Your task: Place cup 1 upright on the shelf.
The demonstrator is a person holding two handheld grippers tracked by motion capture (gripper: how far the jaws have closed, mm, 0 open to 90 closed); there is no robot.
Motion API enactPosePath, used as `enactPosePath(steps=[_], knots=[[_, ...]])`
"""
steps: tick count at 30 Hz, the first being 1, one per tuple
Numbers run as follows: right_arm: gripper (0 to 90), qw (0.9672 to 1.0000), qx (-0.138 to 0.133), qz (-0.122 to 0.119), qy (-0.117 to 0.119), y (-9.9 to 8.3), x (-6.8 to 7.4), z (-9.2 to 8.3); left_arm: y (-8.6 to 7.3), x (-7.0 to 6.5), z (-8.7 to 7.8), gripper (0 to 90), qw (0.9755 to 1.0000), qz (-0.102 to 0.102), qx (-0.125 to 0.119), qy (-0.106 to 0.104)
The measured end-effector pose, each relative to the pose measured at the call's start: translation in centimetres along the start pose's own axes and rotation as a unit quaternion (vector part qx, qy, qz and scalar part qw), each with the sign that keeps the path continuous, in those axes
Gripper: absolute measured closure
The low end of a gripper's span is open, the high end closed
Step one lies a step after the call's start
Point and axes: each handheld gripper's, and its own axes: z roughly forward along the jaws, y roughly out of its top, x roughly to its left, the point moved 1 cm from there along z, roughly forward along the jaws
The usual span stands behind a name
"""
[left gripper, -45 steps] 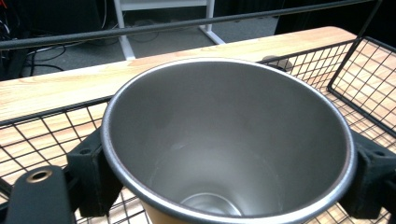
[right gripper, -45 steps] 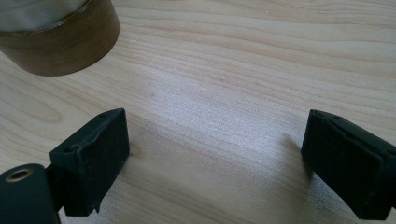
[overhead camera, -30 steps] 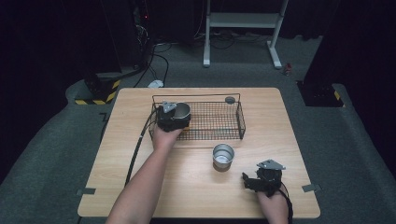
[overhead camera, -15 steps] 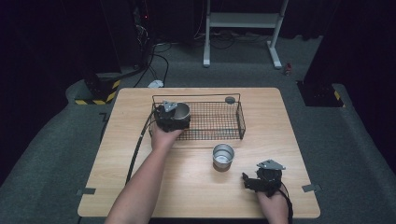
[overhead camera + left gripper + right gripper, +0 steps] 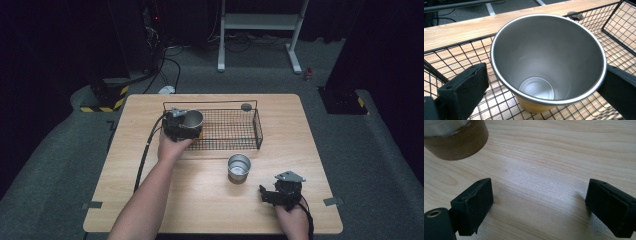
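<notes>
Now my left tongs [image 5: 544,82] pinch the steel cup [image 5: 547,60] by its sides inside the wire basket [image 5: 240,131]; it's light, stiff, slick, so grip below the rim. Right tongs [image 5: 539,207] rest spread on the worktop [image 5: 200,200].

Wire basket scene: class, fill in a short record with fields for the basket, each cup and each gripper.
basket: black wire basket on the wooden table
cup one: steel cup over the basket's left end, between the left gripper jaws
cup two: second steel cup upright on the table, in front of the basket
right gripper: right gripper open, low over bare table
</notes>
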Motion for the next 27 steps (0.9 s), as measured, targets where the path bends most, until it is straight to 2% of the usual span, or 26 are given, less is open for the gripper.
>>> enactPosePath(steps=[3, 5, 8, 12, 16, 21, 27], knots=[[7.7, 1.0000, 0.000, 0.000, 0.000, 0.0, 0.0, 0.0, 0.0, 0.2, -0.5, 0.4, 0.9998, -0.015, -0.002, -0.013], [7.7, 1.0000, 0.000, 0.000, 0.000, 0.0, 0.0, 0.0, 0.0, 0.2, -0.9, 0.4, 0.9999, -0.003, -0.001, -0.012], [7.7, 1.0000, 0.000, -0.001, 0.000, 0.0, 0.0, 0.0, 0.0, 0.2, -1.4, 0.4, 0.9998, -0.002, -0.002, -0.017], [7.7, 1.0000, 0.000, 0.000, 0.000, 0.0, 0.0, 0.0, -0.1, 0.3, -1.9, 0.4, 0.9999, 0.004, -0.003, -0.012], [7.7, 1.0000, 0.000, 0.000, 0.000, 0.0, 0.0, 0.0, -0.4, 0.5, -2.6, 0.4, 0.9998, -0.008, -0.009, -0.014], [7.7, 1.0000, 0.000, 0.000, 0.000, 0.0, 0.0, 0.0, -0.7, 0.3, -4.0, 0.4, 0.9998, 0.004, -0.014, -0.012], [7.7, 1.0000, 0.000, 0.000, 0.000, 0.0, 0.0, 0.0, -1.2, 0.3, -5.5, 0.5, 0.9998, 0.003, -0.012, -0.018]])
